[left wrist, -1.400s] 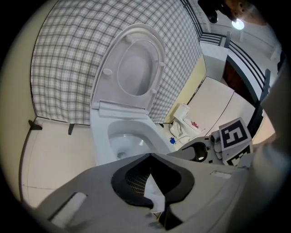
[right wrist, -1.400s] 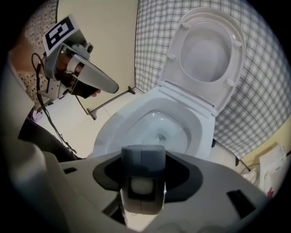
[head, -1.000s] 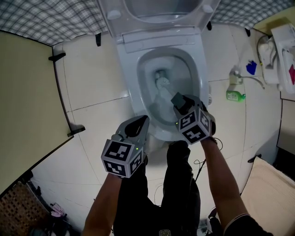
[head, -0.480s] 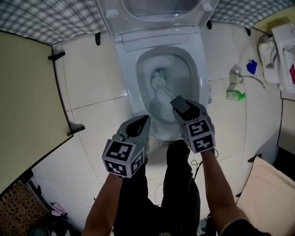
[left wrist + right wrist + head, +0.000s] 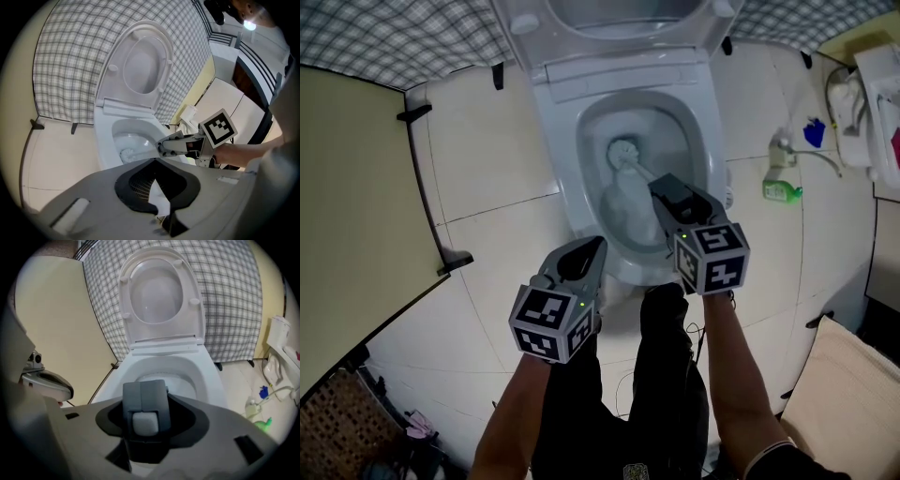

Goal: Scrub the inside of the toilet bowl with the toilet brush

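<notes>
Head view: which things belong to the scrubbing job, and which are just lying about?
Job: white ceramic toilet bowl; grey-handled white-bristled toilet brush; right claw gripping it.
Lying about: green plastic bottle; brown woven basket; idle left claw.

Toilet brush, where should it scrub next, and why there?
Probably sweep the toilet brush sideways toward the right wall of the bowl. The right tongs grip its handle, and the bristle head sits low at the back left of the bowl, so the right side is a part it isn't touching. The left tongs hang shut and empty outside the rim.
</notes>
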The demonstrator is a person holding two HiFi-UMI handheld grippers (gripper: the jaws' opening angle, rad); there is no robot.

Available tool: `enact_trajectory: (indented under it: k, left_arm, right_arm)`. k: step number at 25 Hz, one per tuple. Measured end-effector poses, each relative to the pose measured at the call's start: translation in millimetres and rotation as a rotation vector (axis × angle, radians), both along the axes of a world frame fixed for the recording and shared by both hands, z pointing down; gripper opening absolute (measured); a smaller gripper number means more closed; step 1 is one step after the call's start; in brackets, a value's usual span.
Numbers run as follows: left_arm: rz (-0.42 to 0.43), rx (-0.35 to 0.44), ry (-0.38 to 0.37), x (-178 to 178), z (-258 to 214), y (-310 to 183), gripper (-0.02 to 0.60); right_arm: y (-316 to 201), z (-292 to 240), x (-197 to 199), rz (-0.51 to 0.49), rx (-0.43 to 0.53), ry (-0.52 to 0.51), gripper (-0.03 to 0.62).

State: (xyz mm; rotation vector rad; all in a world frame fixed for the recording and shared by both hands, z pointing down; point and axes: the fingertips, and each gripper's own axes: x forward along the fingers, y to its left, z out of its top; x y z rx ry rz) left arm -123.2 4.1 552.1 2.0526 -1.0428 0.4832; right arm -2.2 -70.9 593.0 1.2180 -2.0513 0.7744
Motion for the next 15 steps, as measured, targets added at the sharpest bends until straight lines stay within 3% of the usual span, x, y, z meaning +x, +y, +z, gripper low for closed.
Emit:
enact_trajectory:
  k: [10, 15]
  left_arm:
    - [-0.016, 0.001, 0.01, -1.8, -0.7, -6.1, 0.009]
    - [-0.014, -0.013, 0.007, -3.6, 4.4, -3.2, 0.009]
  right_arm:
    - [-41.9, -7.8, 2.9, 0.089, 0.099, 0.018, 0.222]
    - [-51.3, -38.4, 7.2, 0.071, 0.21, 0.076, 0.222]
